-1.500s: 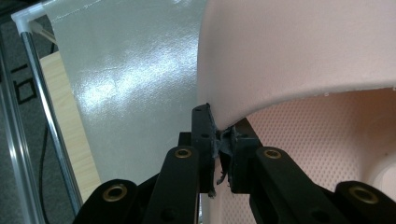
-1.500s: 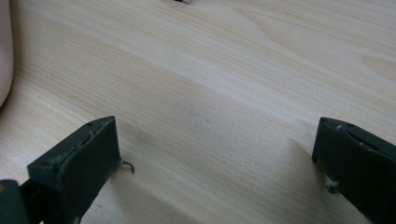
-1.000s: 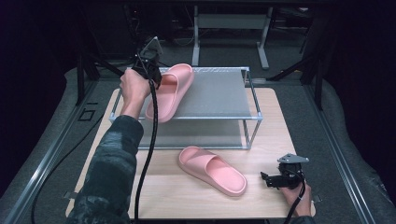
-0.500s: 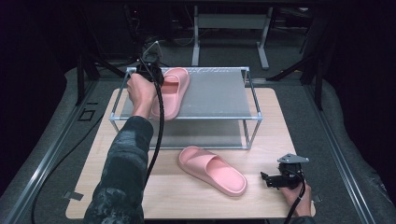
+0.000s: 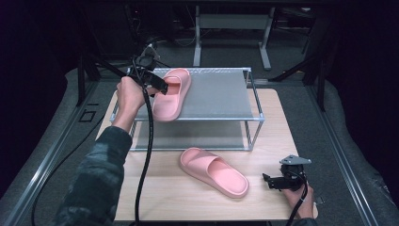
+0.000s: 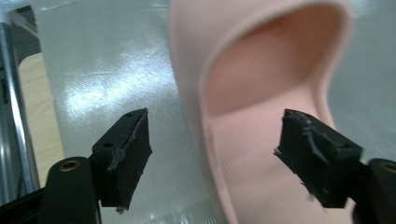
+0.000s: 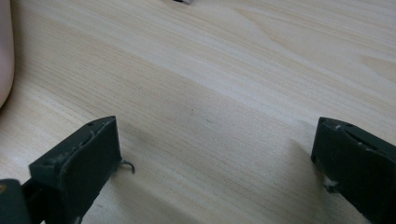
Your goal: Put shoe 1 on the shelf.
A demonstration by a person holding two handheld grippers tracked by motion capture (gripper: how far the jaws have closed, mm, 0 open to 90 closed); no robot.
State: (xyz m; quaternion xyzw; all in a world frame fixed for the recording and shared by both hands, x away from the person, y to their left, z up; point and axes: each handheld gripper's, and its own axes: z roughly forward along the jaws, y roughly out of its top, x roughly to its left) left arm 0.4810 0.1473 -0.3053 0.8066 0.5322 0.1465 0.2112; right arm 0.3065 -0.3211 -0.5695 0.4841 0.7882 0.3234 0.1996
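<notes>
One pink slipper [image 5: 170,94] lies on the upper shelf of a metal rack [image 5: 221,96], its heel just over the front edge. My left gripper [image 5: 159,86] is at its left side, open. In the left gripper view the slipper's strap and side wall [image 6: 261,93] stand between the two black pads [image 6: 126,144], and neither pad touches them. A second pink slipper [image 5: 214,170] lies on the wooden table [image 5: 263,127] in front of the rack. My right gripper [image 5: 269,181] rests low at the table's front right, open over bare wood [image 7: 217,128].
The rack has a lower shelf [image 5: 188,136] under the top one, and its steel posts [image 5: 256,129] stand at the corners. The edge of the second slipper [image 7: 4,56] shows at the left of the right gripper view. Dark floor and a frame lie beyond the table.
The left hand has moved the first slipper back from over the rack's front edge and laid it flatter on the top shelf. The right gripper has stayed in place.
</notes>
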